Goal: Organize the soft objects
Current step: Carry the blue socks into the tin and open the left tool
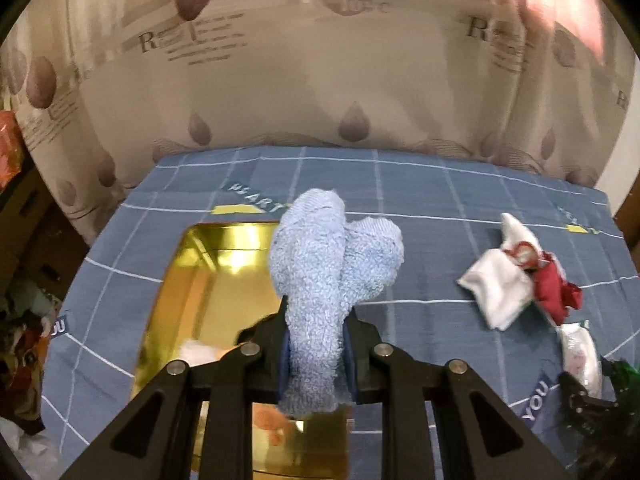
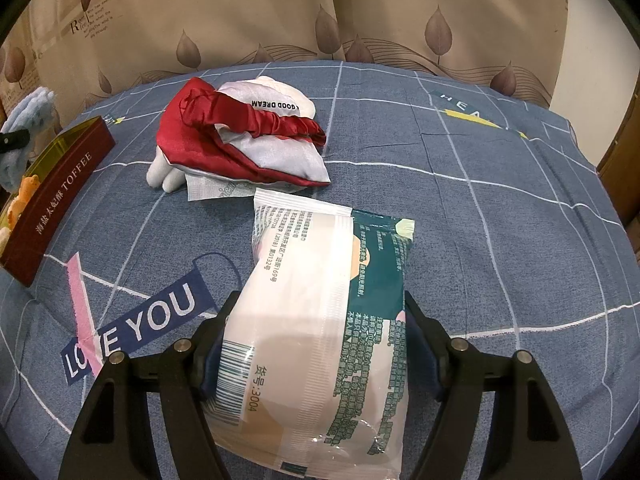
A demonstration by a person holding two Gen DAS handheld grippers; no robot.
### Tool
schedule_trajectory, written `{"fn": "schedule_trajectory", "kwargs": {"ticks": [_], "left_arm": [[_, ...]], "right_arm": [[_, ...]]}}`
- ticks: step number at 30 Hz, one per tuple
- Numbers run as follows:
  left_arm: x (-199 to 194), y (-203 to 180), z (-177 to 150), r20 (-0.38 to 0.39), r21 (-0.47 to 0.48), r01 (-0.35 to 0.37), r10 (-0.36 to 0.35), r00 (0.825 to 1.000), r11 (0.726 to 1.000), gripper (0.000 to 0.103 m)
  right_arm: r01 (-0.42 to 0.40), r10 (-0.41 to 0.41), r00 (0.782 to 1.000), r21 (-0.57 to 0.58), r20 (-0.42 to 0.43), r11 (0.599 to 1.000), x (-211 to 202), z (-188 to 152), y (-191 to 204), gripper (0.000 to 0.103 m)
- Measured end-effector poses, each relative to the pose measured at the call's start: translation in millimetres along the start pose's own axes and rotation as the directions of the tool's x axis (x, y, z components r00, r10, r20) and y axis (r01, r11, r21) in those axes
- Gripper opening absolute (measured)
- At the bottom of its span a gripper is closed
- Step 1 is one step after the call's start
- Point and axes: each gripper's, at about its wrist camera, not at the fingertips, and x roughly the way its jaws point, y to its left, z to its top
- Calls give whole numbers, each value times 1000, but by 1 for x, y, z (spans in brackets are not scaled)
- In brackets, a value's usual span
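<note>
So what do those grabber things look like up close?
Both look alike. The left hand-held gripper and the right hand-held gripper are matte black, with angled bars joined by round silver pins and triangular cut-outs lower down. Dark blue pads line the inner faces of the fingers. No cables or sleeves show.

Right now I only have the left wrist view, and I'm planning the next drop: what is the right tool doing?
Observer: The right tool is clamped on a white and green sealed packet.
Operator: And that red and white pile?
Observer: It's a satin eye mask printed GOOD DREAM, lying over a white glove.
Operator: What's on the box's outside?
Observer: The box has a dark red wall that reads TOFFEE.
</note>
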Motion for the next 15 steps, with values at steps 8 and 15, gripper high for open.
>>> {"fn": "schedule_trajectory", "kwargs": {"ticks": [8,15], "left_arm": [[13,38,0,-36,-48,-61,59,998,997,21],[25,66,2,-71,-104,-86,78,994,991,21]], "right_arm": [[0,0,1000,0,0,1000,0,0,0,72],[0,0,1000,0,1,1000,0,0,0,72]]}}
